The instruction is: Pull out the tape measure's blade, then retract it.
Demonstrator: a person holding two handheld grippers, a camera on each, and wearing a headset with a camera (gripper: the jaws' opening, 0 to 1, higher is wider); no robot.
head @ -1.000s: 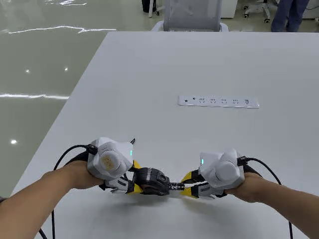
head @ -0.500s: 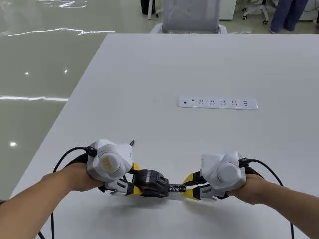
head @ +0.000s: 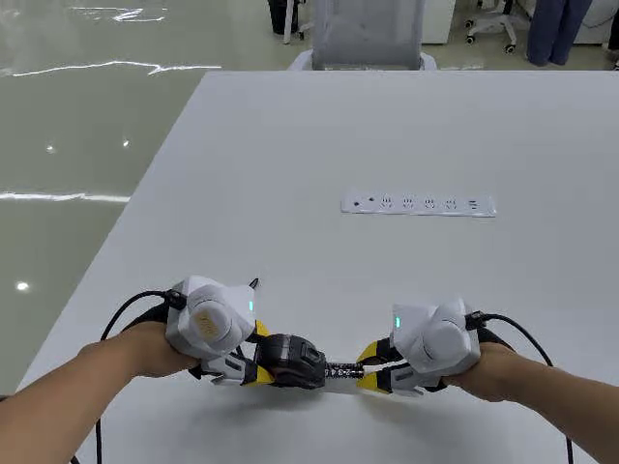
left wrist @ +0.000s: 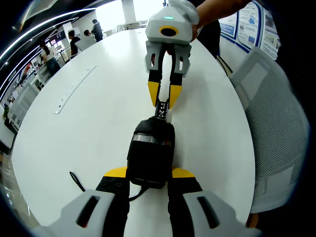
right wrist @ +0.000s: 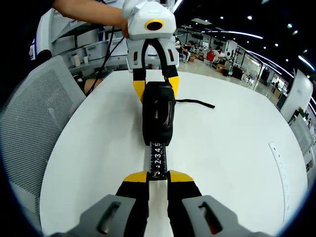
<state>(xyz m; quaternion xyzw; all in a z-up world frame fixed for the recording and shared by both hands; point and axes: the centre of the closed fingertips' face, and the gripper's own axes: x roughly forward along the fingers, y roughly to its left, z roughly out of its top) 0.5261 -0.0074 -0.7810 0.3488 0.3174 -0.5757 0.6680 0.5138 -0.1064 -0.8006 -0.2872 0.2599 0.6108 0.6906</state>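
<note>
A black tape measure (head: 288, 362) rests on the white table (head: 387, 126) near its front edge. My left gripper (head: 253, 372) is shut on the case (left wrist: 150, 153), its yellow-tipped jaws pressed against both sides. A short stretch of numbered blade (right wrist: 157, 159) sticks out of the case (right wrist: 158, 112). My right gripper (right wrist: 157, 176) is shut on the blade's end; in the head view it (head: 365, 373) sits just right of the case, with the blade (head: 340, 369) bridging the small gap. The right gripper (left wrist: 164, 101) faces the left one across the blade.
A white power strip (head: 418, 205) lies flat further back on the table. A thin black strap (right wrist: 195, 102) from the case trails on the tabletop. A mesh office chair (left wrist: 276, 133) stands beside the near edge. Another chair (head: 366, 34) is at the far end.
The right gripper has drawn slightly away from the case, so a little more blade shows between them. The left gripper still holds the case in place.
</note>
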